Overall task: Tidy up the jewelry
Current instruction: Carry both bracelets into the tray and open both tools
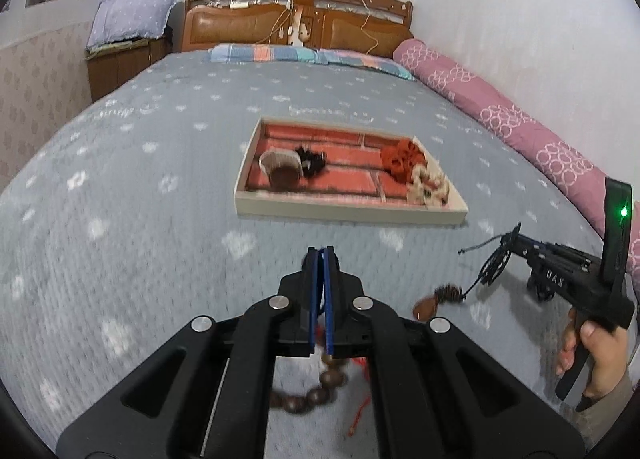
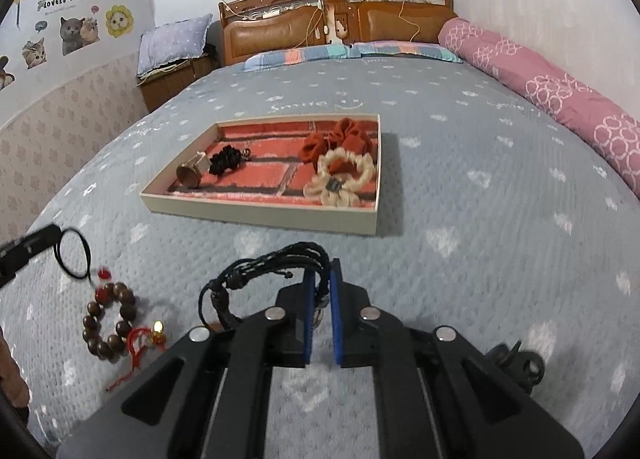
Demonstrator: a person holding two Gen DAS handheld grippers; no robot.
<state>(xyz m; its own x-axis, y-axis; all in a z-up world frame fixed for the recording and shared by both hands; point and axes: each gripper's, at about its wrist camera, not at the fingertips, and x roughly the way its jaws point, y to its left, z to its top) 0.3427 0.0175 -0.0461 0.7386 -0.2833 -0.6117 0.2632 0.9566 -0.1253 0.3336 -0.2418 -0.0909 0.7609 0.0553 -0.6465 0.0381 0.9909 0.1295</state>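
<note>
**Jewelry lifted in both tongs, tray ahead on the bed**

Jewelry in two places. My left tongs (image 1: 323, 255) are clenched on a thin black cord; a wooden bead bracelet (image 2: 109, 323) with red tassel thread hangs from it, lower left of the right wrist view, and shows under the jaws at the bottom centre of the left wrist view.

My right tongs (image 2: 321, 275) are clamped on a black braided cord bracelet (image 2: 264, 271). Its strands loop up and left of the blue pads. In the left wrist view this gripper sits at the right edge, my hand (image 1: 600, 359) on its handle, cords and a brown pendant (image 1: 426, 309) dangling from the tips.

Tray (image 2: 256, 215), mid-frame in both views, rests on the grey bedspread (image 2: 480, 239). Brick-pattern lining. Inside: rust-red scrunchie (image 2: 340, 141) and cream scrunchie (image 2: 340, 179) at right, touching; black scrunchie (image 2: 226, 161) and a wooden ring-shaped piece (image 2: 189, 175) at left.
</note>
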